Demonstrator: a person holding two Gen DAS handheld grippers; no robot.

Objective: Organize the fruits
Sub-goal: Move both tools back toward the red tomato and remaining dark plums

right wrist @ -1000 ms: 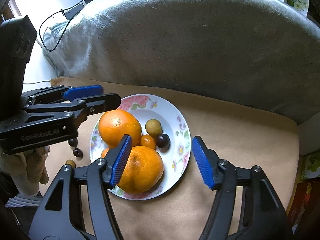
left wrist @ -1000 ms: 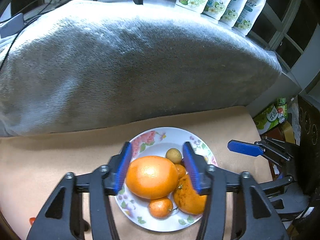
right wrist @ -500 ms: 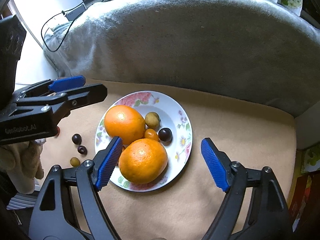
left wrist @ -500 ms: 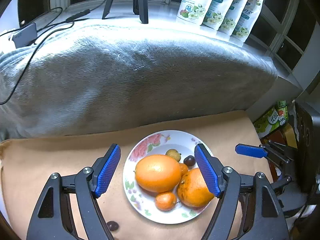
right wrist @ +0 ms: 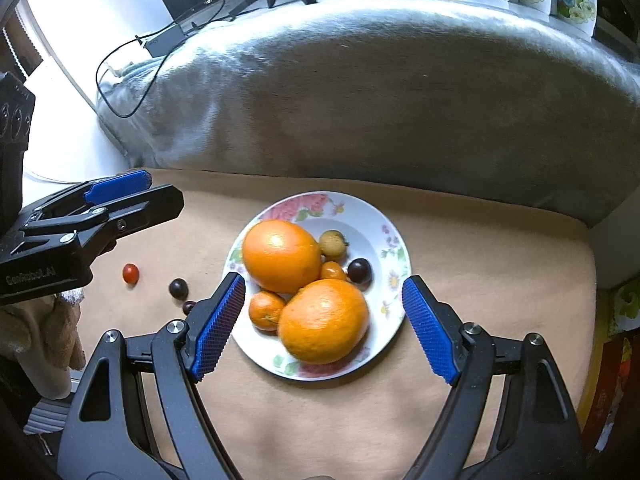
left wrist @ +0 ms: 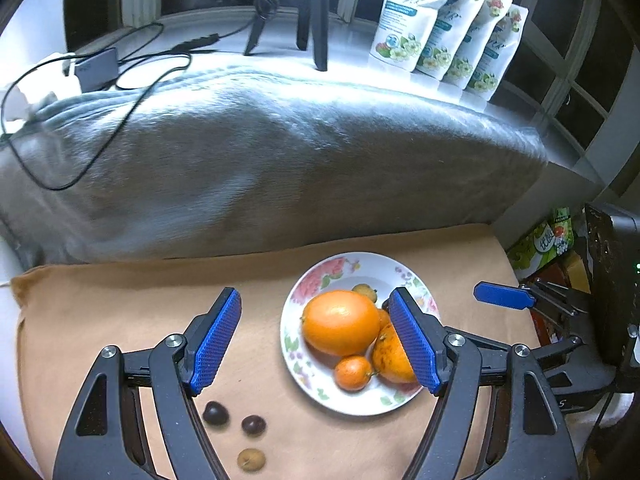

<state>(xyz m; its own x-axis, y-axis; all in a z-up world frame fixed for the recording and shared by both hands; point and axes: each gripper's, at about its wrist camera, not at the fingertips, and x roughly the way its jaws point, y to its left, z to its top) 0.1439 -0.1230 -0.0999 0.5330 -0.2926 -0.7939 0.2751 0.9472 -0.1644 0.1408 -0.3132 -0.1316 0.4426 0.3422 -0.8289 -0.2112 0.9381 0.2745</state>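
A floral plate (right wrist: pixel 394 240) sits on the tan cushion (right wrist: pixel 480 264) near its back edge, holding two large oranges (right wrist: pixel 282 256), a mandarin (right wrist: pixel 266 310), a kumquat (right wrist: pixel 333 271), a longan (right wrist: pixel 333 242) and a dark grape (right wrist: pixel 359 270). Both the left gripper (left wrist: pixel 316 338) and the right gripper (right wrist: pixel 322 324) hang above with jaws spread, gripping nothing, having just been opening. Toward the cushion's left edge lie a cherry tomato (right wrist: pixel 131 273) and two more grapes (right wrist: pixel 178 288).

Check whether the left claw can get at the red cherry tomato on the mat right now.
Probably yes: the left claw is open and empty, and the cherry tomato lies alone on the tan mat with nothing over it.
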